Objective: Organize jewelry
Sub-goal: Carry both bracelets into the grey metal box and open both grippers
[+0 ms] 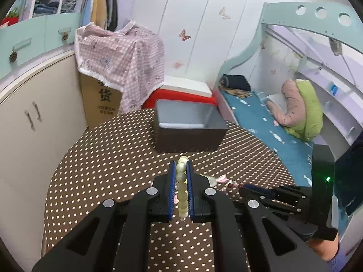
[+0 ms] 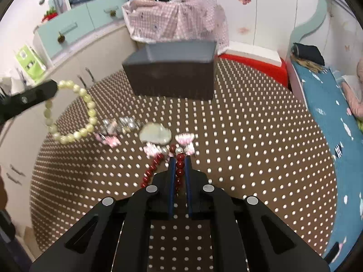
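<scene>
While the left wrist view was examined, the left gripper (image 1: 181, 181) stood closed on the pale green bead bracelet (image 1: 182, 190), the beads lined up between its blue pads. It pointed steeply down at the dotted tablecloth (image 1: 109, 158), with the grey box (image 1: 188, 133) open just ahead. To finish this step well, the bracelet should be carried over the box rim before the jaws part, so that the hanging loop clears the wall. The right gripper (image 1: 251, 189) lay low at the right.

From the right wrist view, the right gripper (image 2: 180, 165) was clamped on the red bead bracelet (image 2: 180, 164), pitched down near the tablecloth. The remaining pieces, a pale pendant (image 2: 155, 133) and pink hair clips (image 2: 185, 138), lay just beyond it. The lift should be slow and straight up to avoid dragging them.
</scene>
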